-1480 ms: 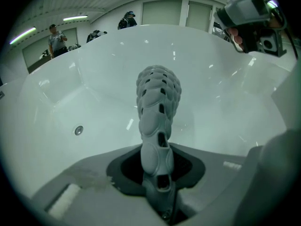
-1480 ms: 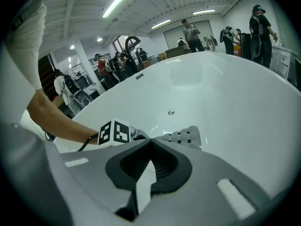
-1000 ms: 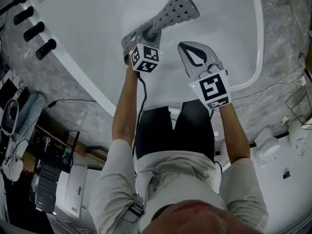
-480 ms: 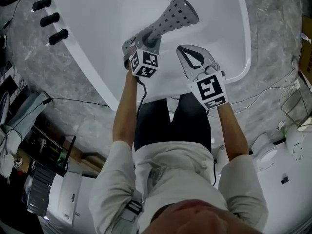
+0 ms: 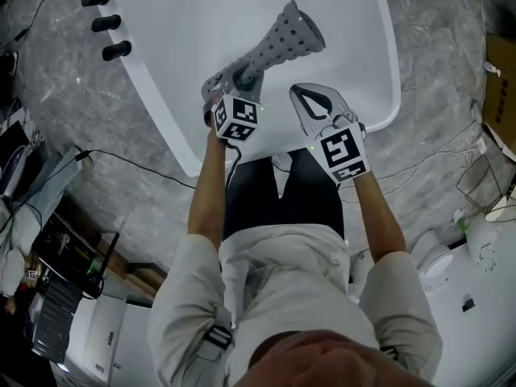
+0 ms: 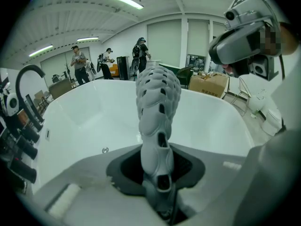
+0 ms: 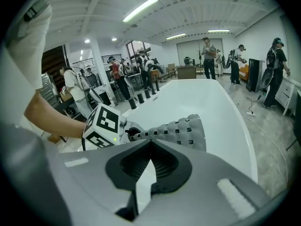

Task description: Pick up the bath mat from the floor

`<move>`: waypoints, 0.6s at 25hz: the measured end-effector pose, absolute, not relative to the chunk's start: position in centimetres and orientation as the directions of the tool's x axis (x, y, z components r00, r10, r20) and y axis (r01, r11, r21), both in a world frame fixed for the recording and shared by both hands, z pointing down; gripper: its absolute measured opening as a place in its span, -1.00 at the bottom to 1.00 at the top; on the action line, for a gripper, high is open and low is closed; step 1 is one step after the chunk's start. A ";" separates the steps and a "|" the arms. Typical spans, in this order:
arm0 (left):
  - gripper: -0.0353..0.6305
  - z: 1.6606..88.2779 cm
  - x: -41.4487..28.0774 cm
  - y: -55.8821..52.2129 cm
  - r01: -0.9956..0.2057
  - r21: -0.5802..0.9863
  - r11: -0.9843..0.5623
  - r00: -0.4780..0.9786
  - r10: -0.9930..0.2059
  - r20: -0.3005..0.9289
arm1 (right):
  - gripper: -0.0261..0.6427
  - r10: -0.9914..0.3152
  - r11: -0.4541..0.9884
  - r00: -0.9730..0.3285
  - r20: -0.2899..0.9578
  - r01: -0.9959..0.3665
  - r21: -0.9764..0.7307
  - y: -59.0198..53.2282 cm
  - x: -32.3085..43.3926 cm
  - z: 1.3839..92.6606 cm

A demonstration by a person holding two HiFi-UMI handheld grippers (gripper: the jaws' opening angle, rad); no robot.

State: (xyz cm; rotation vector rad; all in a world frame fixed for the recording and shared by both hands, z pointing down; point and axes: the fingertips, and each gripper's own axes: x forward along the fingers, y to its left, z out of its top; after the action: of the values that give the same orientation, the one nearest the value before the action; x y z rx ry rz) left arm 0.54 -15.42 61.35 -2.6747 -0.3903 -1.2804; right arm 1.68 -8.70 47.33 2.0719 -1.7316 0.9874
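Grey perforated rubber bath mat [image 5: 280, 40], bunched into a cone, held off the floor over the white bathtub [image 5: 177, 47]. Its narrow end sits pinched in the left gripper [image 5: 239, 76], jaws narrow and clamped on it; that end is buried between the pads, so its edge can't be made out. Right gripper [image 5: 298, 93] just beside the mat, apart from it, jaws closed tip to tip, gripping nothing. Tub's far end is cut off at the top of the head view. Dark tap handles [image 5: 106, 24] on the tub rim, partly cropped. Grey marble floor [image 5: 72, 127] around the tub.
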 end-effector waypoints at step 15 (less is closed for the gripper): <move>-0.57 48.7 -1.6 -15.5 0.280 -0.042 -0.959 0.684 0.168 0.709 | -0.92 -0.777 -0.261 0.102 0.621 -0.950 -0.171 -8.8 -1.1 39.1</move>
State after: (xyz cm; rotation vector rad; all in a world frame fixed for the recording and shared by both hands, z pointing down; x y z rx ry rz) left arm -1.59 -15.52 48.73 -2.7463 -0.3677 -1.1346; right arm -1.11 -8.80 39.14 2.1099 -1.7132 0.9074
